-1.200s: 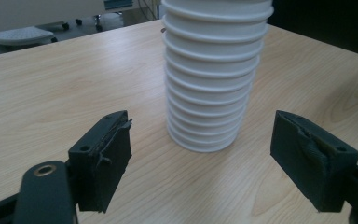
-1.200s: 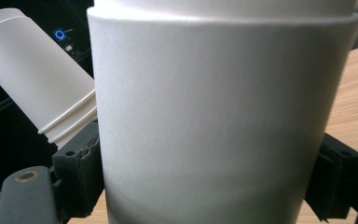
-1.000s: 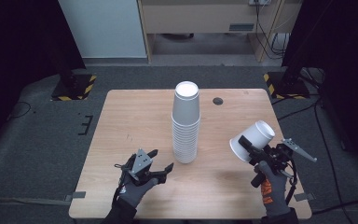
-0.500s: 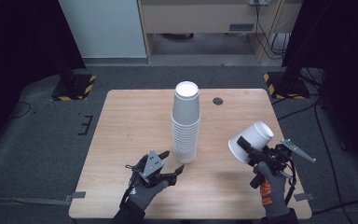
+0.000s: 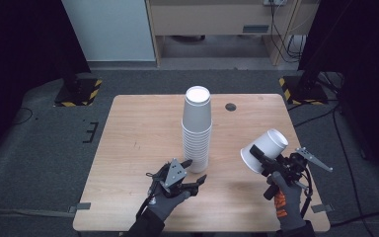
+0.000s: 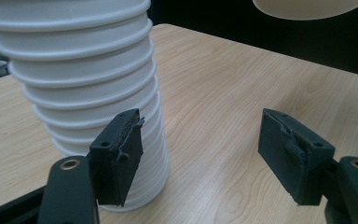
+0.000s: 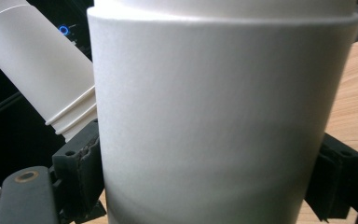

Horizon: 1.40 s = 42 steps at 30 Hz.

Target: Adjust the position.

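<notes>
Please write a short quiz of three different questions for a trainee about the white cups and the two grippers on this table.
1. True or false: the right gripper holds a single white cup tilted above the table.
2. Which thing stands nearest the left gripper? A) the dark round spot B) the cup stack C) the table's far edge
3. Do the left gripper's pads press on the stack?

Key: 1 true. 2 B. 3 No; one pad is beside the stack's base, the other stands apart, nothing gripped.

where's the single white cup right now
In the high view the single white cup is tilted on its side in the right tool, above the table's right front, right of the cup stack.
</notes>
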Available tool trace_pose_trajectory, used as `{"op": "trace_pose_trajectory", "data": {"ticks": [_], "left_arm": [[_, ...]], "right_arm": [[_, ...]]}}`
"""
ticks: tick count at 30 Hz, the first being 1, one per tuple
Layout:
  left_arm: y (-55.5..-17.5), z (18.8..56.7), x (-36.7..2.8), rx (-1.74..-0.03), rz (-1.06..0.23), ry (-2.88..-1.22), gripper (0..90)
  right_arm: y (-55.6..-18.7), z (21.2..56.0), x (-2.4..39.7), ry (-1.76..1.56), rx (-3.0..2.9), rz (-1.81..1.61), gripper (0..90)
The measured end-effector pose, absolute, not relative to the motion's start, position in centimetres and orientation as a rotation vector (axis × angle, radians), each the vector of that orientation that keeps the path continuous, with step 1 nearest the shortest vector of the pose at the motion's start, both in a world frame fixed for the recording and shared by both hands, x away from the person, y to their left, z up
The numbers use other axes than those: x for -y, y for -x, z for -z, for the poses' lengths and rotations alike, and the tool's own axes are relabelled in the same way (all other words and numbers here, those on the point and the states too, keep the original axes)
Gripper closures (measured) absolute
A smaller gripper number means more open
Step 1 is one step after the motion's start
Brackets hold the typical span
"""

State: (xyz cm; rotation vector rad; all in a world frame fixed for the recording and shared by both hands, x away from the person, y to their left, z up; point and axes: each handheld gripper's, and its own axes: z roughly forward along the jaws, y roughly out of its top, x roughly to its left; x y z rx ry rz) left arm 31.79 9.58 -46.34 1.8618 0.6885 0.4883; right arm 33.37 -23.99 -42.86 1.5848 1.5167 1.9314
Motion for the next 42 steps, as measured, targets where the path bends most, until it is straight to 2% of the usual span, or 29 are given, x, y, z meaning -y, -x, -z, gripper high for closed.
{"op": "trace_pose_trajectory", "data": {"ticks": [42], "left_arm": [[-34.9, 46.0, -1.7, -0.608, -0.452, -1.803, 34.4]], "right_arm": [[-33.4, 43.8, 23.4, -1.637, -1.518, -1.975, 16.0]]}}
